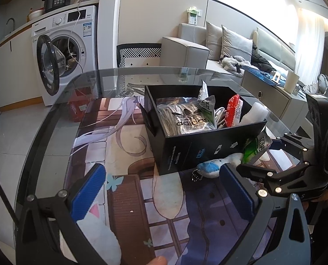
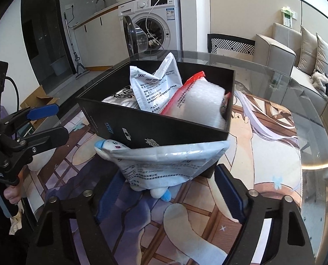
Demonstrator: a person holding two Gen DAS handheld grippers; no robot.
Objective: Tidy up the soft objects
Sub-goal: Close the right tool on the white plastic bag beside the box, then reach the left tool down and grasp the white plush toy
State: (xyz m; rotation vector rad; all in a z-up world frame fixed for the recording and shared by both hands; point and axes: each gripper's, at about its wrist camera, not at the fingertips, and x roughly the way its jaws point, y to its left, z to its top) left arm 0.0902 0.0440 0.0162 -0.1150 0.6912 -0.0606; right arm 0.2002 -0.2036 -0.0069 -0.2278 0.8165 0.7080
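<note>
A black box stands on the glass table and holds an adidas bag, a white pouch, a red-edged bag and white foam. A white and green packet leans against the box's near wall, on top of a blue and white plush toy. My right gripper is open, its fingers on either side of the packet and plush. My left gripper is open and empty above the mat, left of the plush.
A printed anime mat covers the round glass table. A washing machine with its door open stands behind. A grey sofa and a low cabinet are at the right.
</note>
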